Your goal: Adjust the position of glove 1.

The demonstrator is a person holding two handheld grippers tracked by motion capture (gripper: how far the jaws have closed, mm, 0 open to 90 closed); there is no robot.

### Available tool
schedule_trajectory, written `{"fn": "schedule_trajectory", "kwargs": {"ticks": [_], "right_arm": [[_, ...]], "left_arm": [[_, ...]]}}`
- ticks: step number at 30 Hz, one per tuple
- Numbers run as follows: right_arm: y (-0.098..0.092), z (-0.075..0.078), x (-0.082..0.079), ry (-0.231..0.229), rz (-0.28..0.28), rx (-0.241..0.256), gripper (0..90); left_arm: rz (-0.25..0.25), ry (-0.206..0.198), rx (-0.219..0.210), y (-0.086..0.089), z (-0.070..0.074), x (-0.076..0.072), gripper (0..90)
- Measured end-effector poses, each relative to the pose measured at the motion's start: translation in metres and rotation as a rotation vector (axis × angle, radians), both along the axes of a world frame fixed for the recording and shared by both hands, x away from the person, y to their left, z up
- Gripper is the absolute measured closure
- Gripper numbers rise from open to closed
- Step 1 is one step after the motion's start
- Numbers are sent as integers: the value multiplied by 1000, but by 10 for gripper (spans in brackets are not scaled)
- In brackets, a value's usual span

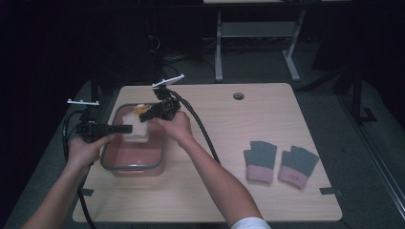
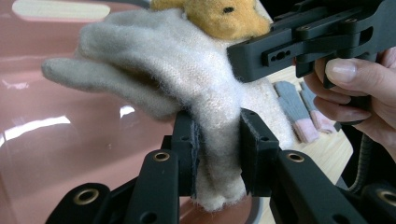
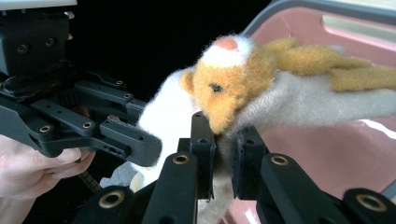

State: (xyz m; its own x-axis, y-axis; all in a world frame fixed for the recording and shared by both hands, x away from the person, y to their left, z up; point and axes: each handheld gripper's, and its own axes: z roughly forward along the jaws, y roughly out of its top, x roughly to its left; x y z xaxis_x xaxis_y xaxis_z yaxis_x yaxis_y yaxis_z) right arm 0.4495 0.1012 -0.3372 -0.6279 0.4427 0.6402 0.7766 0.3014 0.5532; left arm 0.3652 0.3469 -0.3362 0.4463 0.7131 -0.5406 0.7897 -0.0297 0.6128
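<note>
Cream woolly glove, with an orange animal face sewn on it, hangs in the air over the pink tub at the left of the surface. The left gripper has its jaws clamped on the glove's lower part, and the right gripper pinches the knit just under the face; two holds likely keep the limp fabric spread and steady. Well to the right lie two grey-and-pink gloves, flat and side by side.
</note>
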Motion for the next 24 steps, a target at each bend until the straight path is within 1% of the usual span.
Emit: {"fn": "schedule_trajectory", "kwargs": {"ticks": [4,5,7,9,15,17,19,21,24], "right_arm": [[2,-9,2,16,0,-4,810],[3,-12,2,23,1,-6,810],[3,-17,3,26,1,-13,810],[4,-21,4,45,-2,-17,810],[6,-39,6,76,-4,-32,808],[6,-46,5,82,-6,-35,809],[7,-51,6,91,-2,-45,808],[7,-56,5,104,-2,-53,805],[9,-60,4,96,1,-85,799]], "left_arm": [[1,17,5,1,-8,1,703],[9,24,0,1,-10,1,703],[13,33,4,1,-14,2,704],[16,44,12,0,-18,3,703],[16,72,47,-2,-30,5,702],[17,83,64,-4,-33,5,702],[14,94,92,-7,-36,5,702],[12,106,102,-8,-39,5,702],[2,125,111,-8,-44,6,701]]}}
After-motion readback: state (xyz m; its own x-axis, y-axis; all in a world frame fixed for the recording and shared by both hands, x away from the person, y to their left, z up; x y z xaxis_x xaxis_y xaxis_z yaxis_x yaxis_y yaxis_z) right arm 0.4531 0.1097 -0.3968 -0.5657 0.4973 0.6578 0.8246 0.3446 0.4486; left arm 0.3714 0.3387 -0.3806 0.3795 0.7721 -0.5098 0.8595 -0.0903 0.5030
